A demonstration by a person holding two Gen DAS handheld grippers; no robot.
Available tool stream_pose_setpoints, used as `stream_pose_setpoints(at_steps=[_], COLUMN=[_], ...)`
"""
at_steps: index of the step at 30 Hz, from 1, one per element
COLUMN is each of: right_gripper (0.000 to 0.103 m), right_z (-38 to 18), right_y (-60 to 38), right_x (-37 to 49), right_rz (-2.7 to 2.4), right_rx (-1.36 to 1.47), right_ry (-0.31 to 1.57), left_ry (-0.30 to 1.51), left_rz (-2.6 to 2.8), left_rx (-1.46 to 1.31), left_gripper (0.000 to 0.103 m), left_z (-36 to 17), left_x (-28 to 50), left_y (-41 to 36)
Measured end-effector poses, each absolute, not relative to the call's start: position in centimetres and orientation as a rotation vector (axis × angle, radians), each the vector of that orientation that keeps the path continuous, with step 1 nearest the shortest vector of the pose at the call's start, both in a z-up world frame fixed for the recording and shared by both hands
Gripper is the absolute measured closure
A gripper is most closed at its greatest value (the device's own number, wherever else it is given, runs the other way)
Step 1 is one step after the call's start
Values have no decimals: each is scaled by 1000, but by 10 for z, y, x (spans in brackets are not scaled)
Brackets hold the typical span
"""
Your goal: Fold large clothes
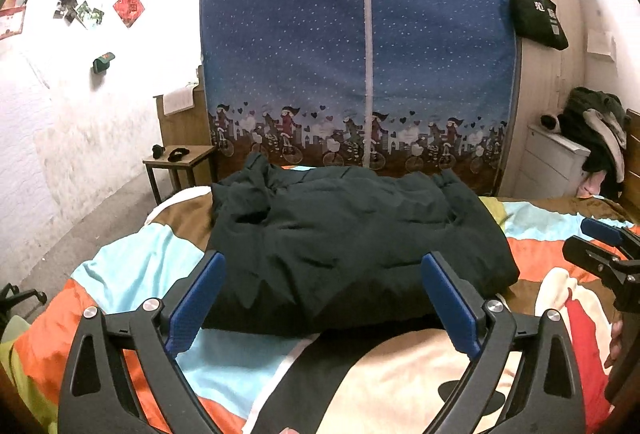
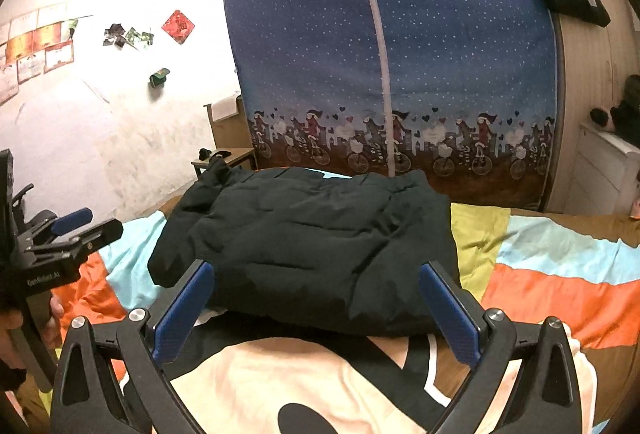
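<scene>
A dark puffy jacket (image 1: 344,238) lies folded into a thick bundle on the colourful bedspread (image 1: 132,270); it also shows in the right wrist view (image 2: 316,246). My left gripper (image 1: 324,262) is open and empty, held just in front of the bundle's near edge, fingers apart on either side. My right gripper (image 2: 316,270) is open and empty, likewise just in front of the jacket. The right gripper shows at the right edge of the left wrist view (image 1: 600,238). The left gripper shows at the left edge of the right wrist view (image 2: 84,224).
A blue fabric wardrobe (image 1: 360,46) stands behind the bed. A small wooden side table (image 1: 180,158) is at the left, a white drawer unit (image 1: 552,162) with piled clothes (image 1: 596,130) at the right. A black tote bag (image 1: 536,14) hangs above.
</scene>
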State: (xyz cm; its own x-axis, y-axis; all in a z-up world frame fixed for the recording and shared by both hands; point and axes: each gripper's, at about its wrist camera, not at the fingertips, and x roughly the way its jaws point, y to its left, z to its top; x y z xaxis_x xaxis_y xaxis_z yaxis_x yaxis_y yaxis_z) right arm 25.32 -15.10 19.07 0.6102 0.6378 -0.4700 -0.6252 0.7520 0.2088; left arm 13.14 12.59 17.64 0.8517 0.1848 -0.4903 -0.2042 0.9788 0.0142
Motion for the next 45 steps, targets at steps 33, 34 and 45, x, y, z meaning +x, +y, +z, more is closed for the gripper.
stream_pose_setpoints(at_steps=[33,34,45], right_gripper=[0,0,0], right_z=[127,125,120], right_y=[-160,-159,-157], right_x=[191,192,192], right_rz=[740,742,744], right_rx=[-39,-36,-24], right_ry=[616,626,653], left_ry=[569,573,586], left_rz=[213,214,211], left_rx=[46,49,47], left_gripper=[7,7,7], left_z=[109,108,104], left_x=[62,62,61], left_y=[86,86,87])
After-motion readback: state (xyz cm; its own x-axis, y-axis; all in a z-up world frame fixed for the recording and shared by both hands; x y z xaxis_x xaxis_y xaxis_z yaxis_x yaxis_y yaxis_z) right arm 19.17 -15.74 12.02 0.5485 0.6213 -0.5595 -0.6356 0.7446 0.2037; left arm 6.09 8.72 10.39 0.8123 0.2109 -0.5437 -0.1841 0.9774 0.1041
